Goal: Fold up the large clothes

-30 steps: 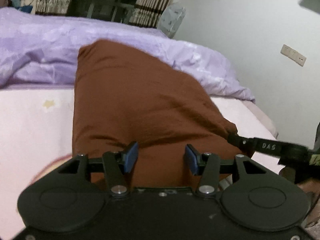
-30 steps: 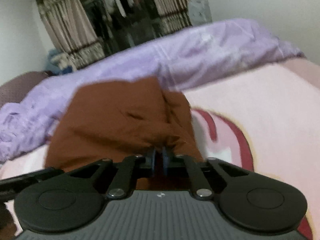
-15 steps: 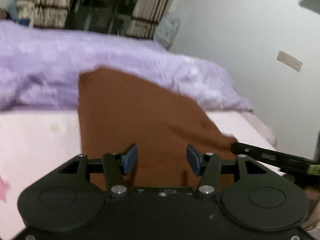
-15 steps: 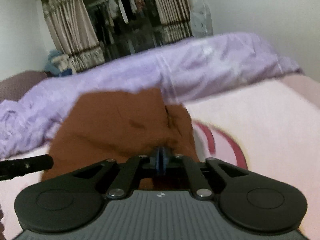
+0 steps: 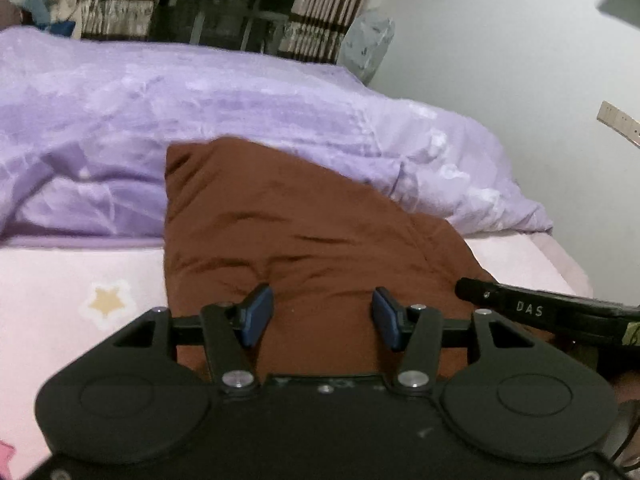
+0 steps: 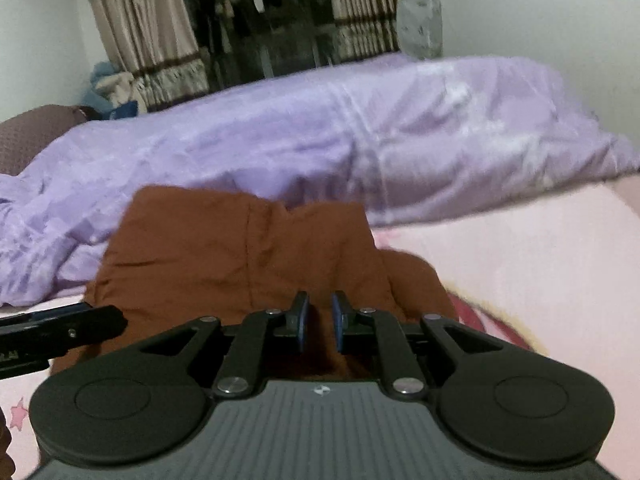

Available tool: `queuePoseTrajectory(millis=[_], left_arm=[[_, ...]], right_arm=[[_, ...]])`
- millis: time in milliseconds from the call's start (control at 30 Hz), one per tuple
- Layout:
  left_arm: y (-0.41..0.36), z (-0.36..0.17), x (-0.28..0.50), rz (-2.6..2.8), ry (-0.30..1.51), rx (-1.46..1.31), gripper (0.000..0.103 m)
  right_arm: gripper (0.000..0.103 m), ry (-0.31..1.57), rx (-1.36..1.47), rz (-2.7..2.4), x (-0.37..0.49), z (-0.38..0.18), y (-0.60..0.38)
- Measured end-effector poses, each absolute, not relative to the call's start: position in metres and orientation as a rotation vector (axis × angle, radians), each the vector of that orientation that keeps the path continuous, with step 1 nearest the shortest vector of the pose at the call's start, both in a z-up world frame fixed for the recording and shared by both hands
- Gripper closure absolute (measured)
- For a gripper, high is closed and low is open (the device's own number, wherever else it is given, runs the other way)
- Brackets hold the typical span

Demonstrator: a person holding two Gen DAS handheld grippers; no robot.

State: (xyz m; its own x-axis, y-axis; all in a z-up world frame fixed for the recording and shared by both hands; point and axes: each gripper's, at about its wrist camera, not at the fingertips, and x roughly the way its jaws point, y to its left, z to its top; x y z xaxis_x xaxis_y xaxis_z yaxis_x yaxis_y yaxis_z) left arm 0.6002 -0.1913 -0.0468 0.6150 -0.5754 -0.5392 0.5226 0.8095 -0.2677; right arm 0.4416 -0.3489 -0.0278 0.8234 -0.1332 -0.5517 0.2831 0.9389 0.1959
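On the bed, a brown garment [image 5: 304, 240] lies folded lengthwise across the pink sheet [image 5: 60, 280], its far end running up against a rumpled purple duvet [image 5: 240, 100]. Over its near end the left gripper [image 5: 318, 316] hovers with its blue-padded fingers [image 5: 256, 314] spread wide; brown cloth shows in the gap between them, but nothing is pinched and I can't tell whether the pads brush the fabric. To its right, the right gripper pokes in as a black bar marked "DAS" over the garment's right edge.

From the other side, the right gripper [image 6: 318, 322] sits low over the same near end, its fingers [image 6: 300, 320] parted only a little, a narrow slot of brown visible between the pads. It has let go: no fold is caught in that slot. The garment [image 6: 240, 248] looks lumpier from here, with a seam down the middle and a second layer bulging out on the right.

Only the left view shows a yellow star [image 5: 106, 300] printed on the sheet and a wall socket [image 5: 618, 120] on the white wall. Only the right view shows a red curved print [image 6: 480, 316] on the sheet beside the garment, and a dark brown cushion [image 6: 36, 136] at the far left behind the duvet. Both show striped curtains [image 6: 152, 40] and a dark wardrobe opening beyond.
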Motion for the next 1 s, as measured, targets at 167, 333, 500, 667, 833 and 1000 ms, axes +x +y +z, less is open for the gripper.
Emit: queuePoseTrajectory(millis=[167,333,500,667,833,1000], left_arm=[[-0.202,-0.053,0.602,-0.613,0.634,-0.049,0.048],[-0.176,-0.030,0.568,-0.609,0.571,-0.026,0.025],[-0.124,-0.029,0.502,-0.597,0.536,-0.019,0.025],[-0.099,-0.066,0.454,-0.582,0.606,-0.041,0.025],[-0.114,-0.099,0.450,-0.568,0.676,-0.015,0.027],[-0.128,-0.106,0.459,-0.511,0.661,0.001,0.052]], right_arm=[[0.093,0.554,0.318,-0.204,0.436,-0.040,-0.356],[0.044,0.476,0.390,-0.186,0.387,-0.011,-0.363],[0.021,0.399,0.489,-0.193,0.306,-0.006,-0.378],[0.021,0.421,0.732,-0.198,0.257,-0.040,-0.401],[0.023,0.452,0.806,-0.131,0.271,-0.055,-0.394],[0.024,0.442,0.795,-0.169,0.292,-0.057,-0.387]])
